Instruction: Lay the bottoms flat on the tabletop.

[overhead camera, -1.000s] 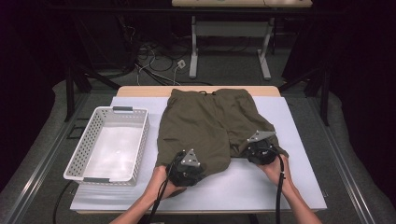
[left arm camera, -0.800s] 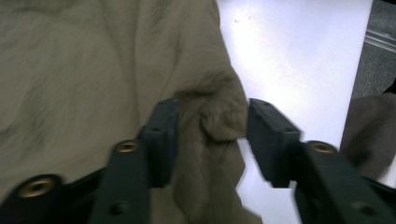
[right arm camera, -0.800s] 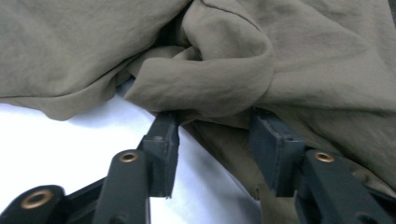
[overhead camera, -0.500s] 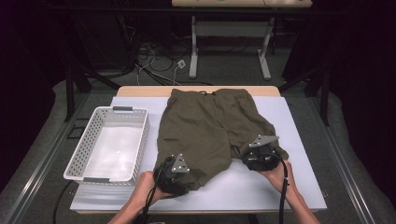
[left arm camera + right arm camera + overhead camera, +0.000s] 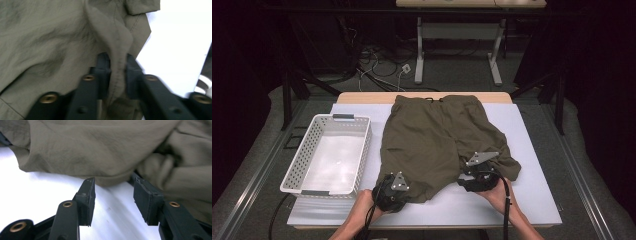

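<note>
The left gripper [image 5: 117,71] has just closed its fingers [image 5: 103,72] on a hem fold of the one pair of shorts [image 5: 437,137], while the right gripper [image 5: 113,195] gapes empty at the other hem, the shorts lying flat on the tabletop [image 5: 532,200], waistband far, legs toward the person, beside one basket [image 5: 329,155].

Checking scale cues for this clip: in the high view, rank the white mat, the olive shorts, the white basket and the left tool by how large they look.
1. white mat
2. olive shorts
3. white basket, clearly smaller than the shorts
4. left tool, smallest, though nearest the camera
</note>
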Tool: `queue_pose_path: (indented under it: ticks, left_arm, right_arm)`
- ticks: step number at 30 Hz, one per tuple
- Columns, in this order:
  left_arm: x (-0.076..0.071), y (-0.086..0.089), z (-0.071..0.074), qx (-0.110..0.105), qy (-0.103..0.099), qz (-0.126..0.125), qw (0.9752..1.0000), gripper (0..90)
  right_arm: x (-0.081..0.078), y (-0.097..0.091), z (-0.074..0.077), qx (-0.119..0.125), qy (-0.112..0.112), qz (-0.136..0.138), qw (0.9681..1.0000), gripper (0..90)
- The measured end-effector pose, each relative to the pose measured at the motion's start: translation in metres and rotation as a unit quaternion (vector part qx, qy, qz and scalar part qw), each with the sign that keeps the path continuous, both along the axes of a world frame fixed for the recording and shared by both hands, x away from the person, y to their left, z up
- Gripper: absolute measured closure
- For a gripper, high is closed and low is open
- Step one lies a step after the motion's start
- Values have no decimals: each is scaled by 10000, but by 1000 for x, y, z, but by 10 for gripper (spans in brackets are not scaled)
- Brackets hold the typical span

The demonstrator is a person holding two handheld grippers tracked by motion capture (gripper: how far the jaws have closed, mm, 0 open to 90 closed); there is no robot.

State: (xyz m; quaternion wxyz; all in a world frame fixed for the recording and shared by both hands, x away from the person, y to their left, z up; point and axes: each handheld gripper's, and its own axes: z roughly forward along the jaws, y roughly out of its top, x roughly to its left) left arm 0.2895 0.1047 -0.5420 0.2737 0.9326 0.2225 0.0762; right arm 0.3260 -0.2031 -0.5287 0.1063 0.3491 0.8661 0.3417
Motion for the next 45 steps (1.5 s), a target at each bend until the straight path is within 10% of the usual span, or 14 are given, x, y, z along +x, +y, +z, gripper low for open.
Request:
queue_pose_path:
  ticks: [9, 19, 24, 32, 39, 45]
  left_arm:
    - [3, 5, 6, -153, -320, 220, 9991, 886]
    - [9, 9, 13, -211, -482, 346, 9980, 884]
    - [12, 5, 9, -26, -418, 369, 9984, 809]
    - [5, 0, 18, -76, -595, 418, 9973, 440]
    - [-6, -17, 31, -226, -835, 59, 9962, 425]
    - [-6, -39, 30, -249, -910, -261, 9952, 452]
  right_arm:
    - [12, 9, -9, 335, 161, -84, 9993, 873]
    - [9, 5, 40, 105, -249, -385, 9989, 877]
    - [28, 16, 21, -270, -101, -486, 9984, 826]
    - [43, 34, -8, -541, -166, -318, 9979, 722]
    - [38, 26, 0, -458, -260, -285, 9982, 619]
    - [43, 28, -7, -440, -187, -278, 9985, 705]
